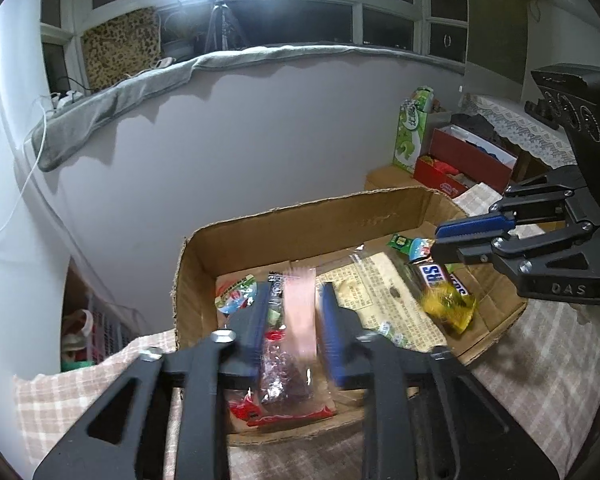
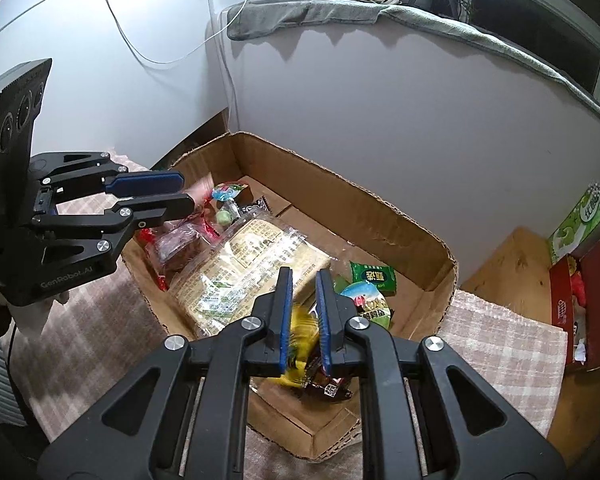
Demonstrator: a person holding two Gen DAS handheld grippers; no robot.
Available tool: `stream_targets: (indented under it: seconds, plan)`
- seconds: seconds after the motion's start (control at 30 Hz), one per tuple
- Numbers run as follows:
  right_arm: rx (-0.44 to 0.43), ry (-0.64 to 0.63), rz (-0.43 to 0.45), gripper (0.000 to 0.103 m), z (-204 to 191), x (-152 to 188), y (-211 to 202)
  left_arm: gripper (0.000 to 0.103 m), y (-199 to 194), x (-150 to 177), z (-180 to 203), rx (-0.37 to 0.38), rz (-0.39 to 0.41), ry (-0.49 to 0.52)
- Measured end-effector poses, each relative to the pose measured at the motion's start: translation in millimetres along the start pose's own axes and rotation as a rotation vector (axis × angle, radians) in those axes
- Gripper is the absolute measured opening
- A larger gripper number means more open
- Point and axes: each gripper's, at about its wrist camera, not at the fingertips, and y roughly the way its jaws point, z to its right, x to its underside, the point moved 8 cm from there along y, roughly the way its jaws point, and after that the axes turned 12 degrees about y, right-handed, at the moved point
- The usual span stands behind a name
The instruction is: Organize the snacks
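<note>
An open cardboard box (image 1: 300, 232) (image 2: 340, 200) on the checked cloth holds several snacks: a large clear packet (image 1: 380, 296) (image 2: 240, 264), a Snickers bar (image 1: 434, 276), and a dark snack in a red wrapper (image 1: 284, 384). My left gripper (image 1: 296, 288) (image 2: 186, 191) hangs over the box's left end. Its jaws stand apart with a blurred pink packet (image 1: 300, 312) loose between them. My right gripper (image 2: 303, 274) (image 1: 436, 240) hangs over the right end, jaws apart. A blurred yellow packet (image 2: 300, 328) (image 1: 448, 304) sits below its fingers, clear of them in the left wrist view.
The box lies close to a pale wall. A red box (image 2: 568, 292) and a green carton (image 2: 576, 224) stand on a wooden surface (image 2: 512, 264) to the right. A grey cloth (image 1: 112, 100) covers the window sill above. Checked cloth (image 2: 500, 344) surrounds the box.
</note>
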Motion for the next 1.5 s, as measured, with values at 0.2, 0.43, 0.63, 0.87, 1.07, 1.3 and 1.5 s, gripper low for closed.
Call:
stream_targets:
  seconds: [0.2, 0.43, 0.63, 0.87, 1.07, 1.3, 1.5]
  plan:
    - [0.029, -0.034, 0.043, 0.085, -3, -2, -7, 0.060, 0, 0, -3, -0.026, 0.001, 0.005]
    - [0.065, -0.022, 0.048, 0.085, 4, -4, -9, 0.060, -1, 2, -3, -0.032, -0.005, 0.004]
    - [0.071, 0.020, 0.053, 0.086, 10, -1, -15, 0.060, -4, 4, -3, -0.036, -0.011, -0.010]
    - [0.070, 0.043, 0.061, 0.086, 7, 7, -27, 0.065, -14, 10, -3, -0.024, -0.009, -0.051]
    - [0.077, 0.063, 0.100, 0.086, -1, 15, -44, 0.065, -33, 15, -6, -0.030, 0.014, -0.102]
    - [0.092, 0.097, 0.185, 0.096, -12, 22, -77, 0.065, -63, 19, -2, -0.052, 0.064, -0.126]
    - [0.126, 0.124, 0.236, 0.101, -18, 28, -100, 0.066, -86, 21, 2, -0.071, 0.109, -0.154]
